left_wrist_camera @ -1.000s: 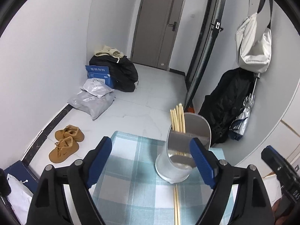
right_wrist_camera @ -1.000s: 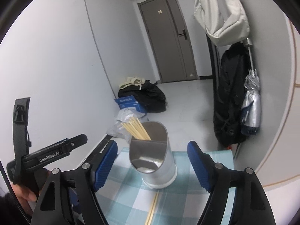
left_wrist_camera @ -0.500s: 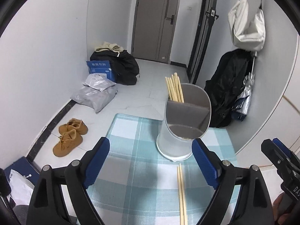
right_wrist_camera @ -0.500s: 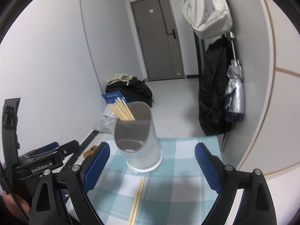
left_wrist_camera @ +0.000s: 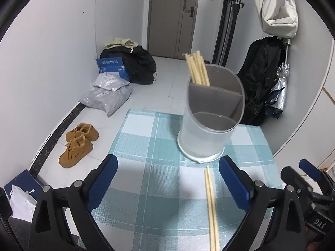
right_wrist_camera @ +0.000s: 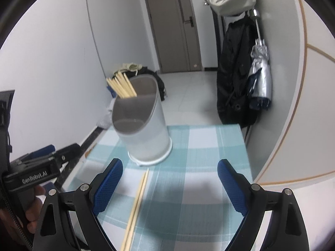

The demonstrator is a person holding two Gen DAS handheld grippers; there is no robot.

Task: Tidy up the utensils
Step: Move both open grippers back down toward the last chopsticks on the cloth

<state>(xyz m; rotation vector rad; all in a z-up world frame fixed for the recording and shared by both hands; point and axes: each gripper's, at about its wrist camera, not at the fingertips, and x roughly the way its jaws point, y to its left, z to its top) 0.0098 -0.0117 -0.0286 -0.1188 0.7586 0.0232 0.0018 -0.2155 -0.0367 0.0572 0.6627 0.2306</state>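
A frosted grey utensil holder (left_wrist_camera: pixel 206 123) (right_wrist_camera: pixel 144 129) with inner dividers stands on the blue checked tablecloth (left_wrist_camera: pixel 146 156) (right_wrist_camera: pixel 199 156). Several wooden chopsticks (left_wrist_camera: pixel 196 69) (right_wrist_camera: pixel 122 87) stand in its far compartment. A loose pair of chopsticks (left_wrist_camera: pixel 211 205) (right_wrist_camera: pixel 136 205) lies flat on the cloth in front of the holder. My left gripper (left_wrist_camera: pixel 167 177) hovers over the cloth with its jaws opening and nothing between them; the loose pair lies just inside its right finger. My right gripper (right_wrist_camera: pixel 169 179) stands open and empty, the loose pair by its left finger.
The table's far edge lies just behind the holder. Beyond it on the floor are brown shoes (left_wrist_camera: pixel 77 142), grey parcels (left_wrist_camera: pixel 106 96), a blue box (left_wrist_camera: pixel 111 67) and a black bag (left_wrist_camera: pixel 134 62). A black coat (right_wrist_camera: pixel 234 79) and a folded umbrella (right_wrist_camera: pixel 259 75) hang at the right wall.
Both grippers have sunk toward the table and drawn back from the holder, so more of the cloth and the loose chopsticks shows. Both pairs of jaws stand wider.
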